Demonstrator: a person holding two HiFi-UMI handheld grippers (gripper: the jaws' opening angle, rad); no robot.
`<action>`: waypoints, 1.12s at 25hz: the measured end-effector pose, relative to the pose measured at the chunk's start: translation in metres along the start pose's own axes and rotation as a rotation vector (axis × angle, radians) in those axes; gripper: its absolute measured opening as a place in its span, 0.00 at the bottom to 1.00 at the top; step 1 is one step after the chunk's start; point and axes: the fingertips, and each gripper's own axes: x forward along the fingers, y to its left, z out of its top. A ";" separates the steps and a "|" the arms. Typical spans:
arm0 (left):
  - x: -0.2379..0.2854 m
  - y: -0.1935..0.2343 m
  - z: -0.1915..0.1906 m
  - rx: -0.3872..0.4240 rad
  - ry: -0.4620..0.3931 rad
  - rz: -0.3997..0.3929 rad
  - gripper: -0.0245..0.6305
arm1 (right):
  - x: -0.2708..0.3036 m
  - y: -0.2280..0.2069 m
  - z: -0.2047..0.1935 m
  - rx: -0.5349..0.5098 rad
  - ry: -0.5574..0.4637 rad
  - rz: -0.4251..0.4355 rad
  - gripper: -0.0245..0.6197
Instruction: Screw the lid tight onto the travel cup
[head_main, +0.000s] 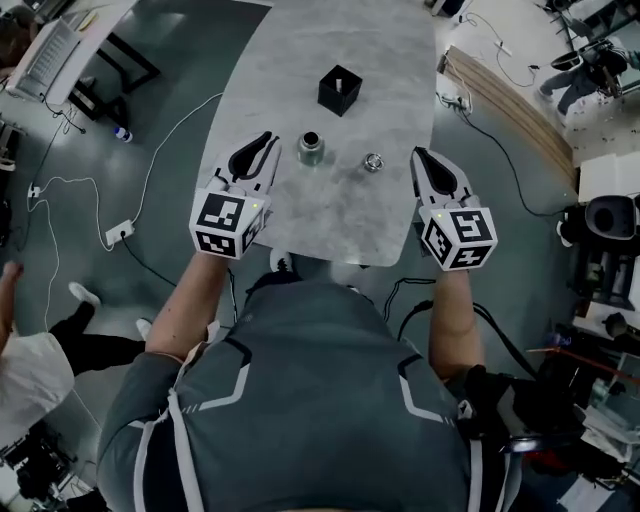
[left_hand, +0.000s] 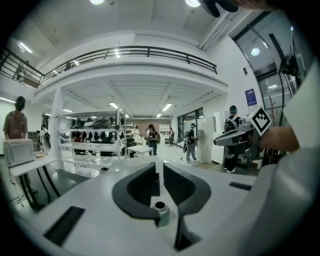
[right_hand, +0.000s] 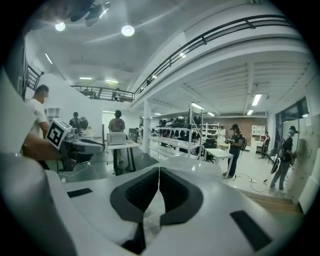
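Note:
The small metal travel cup (head_main: 311, 149) stands upright and uncapped on the grey marble table (head_main: 330, 220). Its round metal lid (head_main: 373, 161) lies on the table a short way to its right. My left gripper (head_main: 268, 138) hovers just left of the cup, its jaws a narrow slit apart with nothing between them. In the left gripper view the cup (left_hand: 160, 212) shows low through the left gripper (left_hand: 159, 170). My right gripper (head_main: 418, 152) is just right of the lid, shut and empty. In the right gripper view the right gripper (right_hand: 158, 170) has its tips touching, and no lid shows.
A black open box (head_main: 340, 90) stands farther back on the table, behind the cup. The table's near edge (head_main: 340, 262) runs just in front of the person's body. Cables (head_main: 160, 140) trail over the floor on the left. Wooden boards (head_main: 500, 100) lie on the right.

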 end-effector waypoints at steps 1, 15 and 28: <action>0.003 0.004 -0.007 -0.004 0.012 -0.026 0.12 | 0.005 0.002 -0.005 0.004 0.017 -0.011 0.08; 0.043 0.018 -0.084 -0.082 0.142 -0.150 0.35 | 0.050 -0.013 -0.077 0.040 0.193 -0.019 0.29; 0.071 -0.002 -0.139 -0.102 0.253 -0.124 0.59 | 0.074 -0.033 -0.154 0.073 0.305 0.063 0.52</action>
